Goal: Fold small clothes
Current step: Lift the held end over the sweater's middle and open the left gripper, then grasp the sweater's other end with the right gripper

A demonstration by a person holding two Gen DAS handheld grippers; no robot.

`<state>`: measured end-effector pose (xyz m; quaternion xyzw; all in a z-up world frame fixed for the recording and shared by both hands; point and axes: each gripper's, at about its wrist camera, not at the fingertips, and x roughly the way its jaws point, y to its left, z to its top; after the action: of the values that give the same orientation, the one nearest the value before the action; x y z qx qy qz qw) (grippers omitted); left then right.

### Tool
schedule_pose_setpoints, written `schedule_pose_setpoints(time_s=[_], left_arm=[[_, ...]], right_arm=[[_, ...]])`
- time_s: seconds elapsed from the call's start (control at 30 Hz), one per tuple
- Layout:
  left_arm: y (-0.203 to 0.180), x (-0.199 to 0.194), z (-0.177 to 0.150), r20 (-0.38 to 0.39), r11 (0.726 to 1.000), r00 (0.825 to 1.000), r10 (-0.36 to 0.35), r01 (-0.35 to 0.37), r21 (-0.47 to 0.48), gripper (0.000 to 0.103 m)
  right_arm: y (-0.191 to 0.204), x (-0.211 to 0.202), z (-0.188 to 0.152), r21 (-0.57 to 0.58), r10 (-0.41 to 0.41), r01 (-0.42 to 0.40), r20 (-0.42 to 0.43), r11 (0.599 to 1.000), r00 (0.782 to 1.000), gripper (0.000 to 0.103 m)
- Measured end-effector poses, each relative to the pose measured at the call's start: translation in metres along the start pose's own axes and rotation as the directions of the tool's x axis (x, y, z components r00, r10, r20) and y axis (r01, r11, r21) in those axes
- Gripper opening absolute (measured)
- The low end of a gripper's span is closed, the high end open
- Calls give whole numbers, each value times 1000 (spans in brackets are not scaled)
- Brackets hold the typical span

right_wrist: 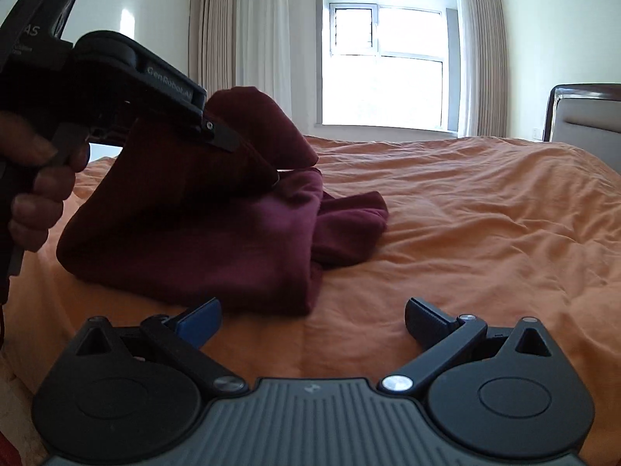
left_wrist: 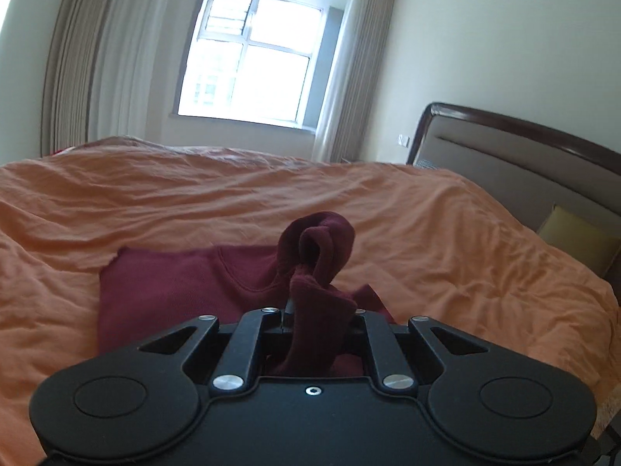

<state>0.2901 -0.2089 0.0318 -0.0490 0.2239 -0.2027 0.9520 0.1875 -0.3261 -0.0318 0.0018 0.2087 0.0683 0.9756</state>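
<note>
A dark red garment (left_wrist: 163, 291) lies partly folded on the orange bedspread (left_wrist: 388, 213). My left gripper (left_wrist: 310, 272) is shut on a bunched fold of the garment, which drapes over its fingers and hides them. In the right wrist view the left gripper (right_wrist: 268, 173) holds the fold lifted above the rest of the garment (right_wrist: 217, 248). My right gripper (right_wrist: 312, 312) is open and empty, low over the bed, just in front of the garment's near right corner.
A dark wooden headboard (left_wrist: 524, 155) and a yellow-green pillow (left_wrist: 578, 240) stand at the right. A window (right_wrist: 388, 62) with curtains is behind the bed. The person's hand (right_wrist: 35, 178) grips the left gripper's handle.
</note>
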Motion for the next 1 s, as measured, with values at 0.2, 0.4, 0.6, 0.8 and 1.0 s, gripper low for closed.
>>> schedule_pose_setpoints(time_s=[0.2, 0.4, 0.6, 0.8, 1.0], left_arm=[[-3, 24, -28, -104, 1000, 995, -3, 3, -1, 15], [16, 26, -23, -151, 992, 986, -74, 57, -108, 26], [18, 17, -22, -145, 975, 977, -159, 133, -175, 60], [19, 0, -21, -114, 974, 982, -149, 126, -190, 85], [35, -28, -16, -65, 982, 998, -9, -3, -190, 100]], right_arm=[[1, -10, -15, -70, -17, 17, 13, 997, 1000, 103], [0, -11, -20, -67, -22, 23, 19, 997, 1000, 103], [3, -14, -21, -80, -33, 34, 12, 996, 999, 103], [6, -18, -22, -83, -48, 48, 5, 995, 999, 103], [5, -24, -18, -57, -57, 59, 25, 997, 998, 103]])
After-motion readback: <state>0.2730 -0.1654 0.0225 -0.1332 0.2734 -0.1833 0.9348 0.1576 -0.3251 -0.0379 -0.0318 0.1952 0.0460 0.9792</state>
